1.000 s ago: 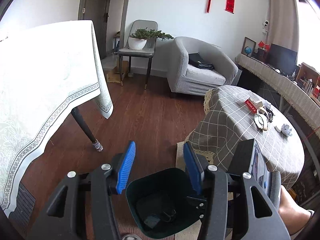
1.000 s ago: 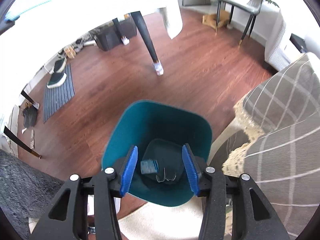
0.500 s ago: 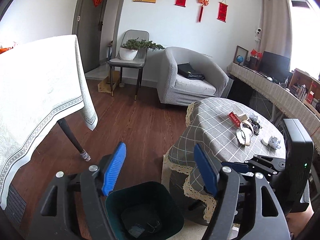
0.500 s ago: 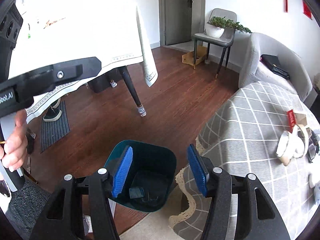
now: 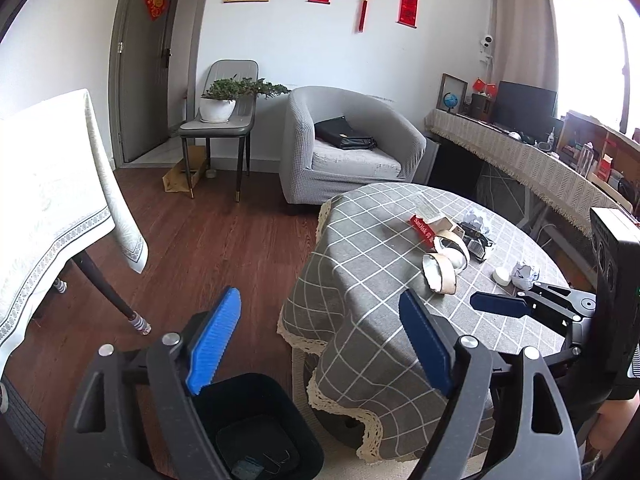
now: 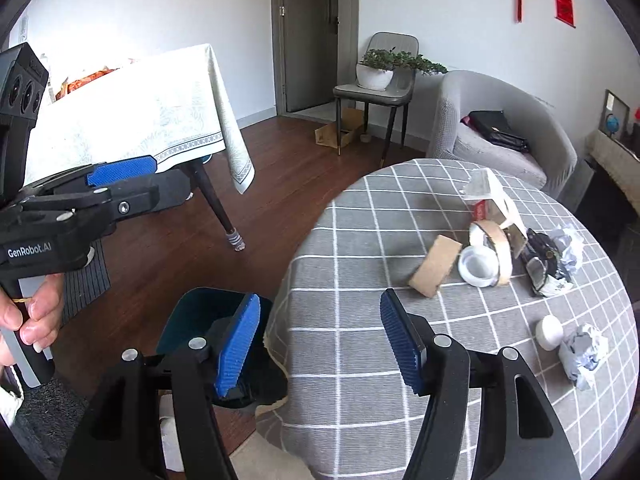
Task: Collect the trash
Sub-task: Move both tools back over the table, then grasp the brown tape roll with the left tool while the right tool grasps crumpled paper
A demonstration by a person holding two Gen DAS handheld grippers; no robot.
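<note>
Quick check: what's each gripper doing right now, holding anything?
Left gripper: jaws opening, nothing between them.
Right gripper: jaws opening, nothing between them.

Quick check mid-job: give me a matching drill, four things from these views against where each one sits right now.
Things:
1. trash bin
2. cardboard tape core
3. potted plant
4. black bag

Places:
a. on the grey dining chair
b. on the grey armchair's seat
c. on the floor beside the round table
d. on the checked tablecloth

Pairs: 1-c, 2-d, 3-a, 4-b
</note>
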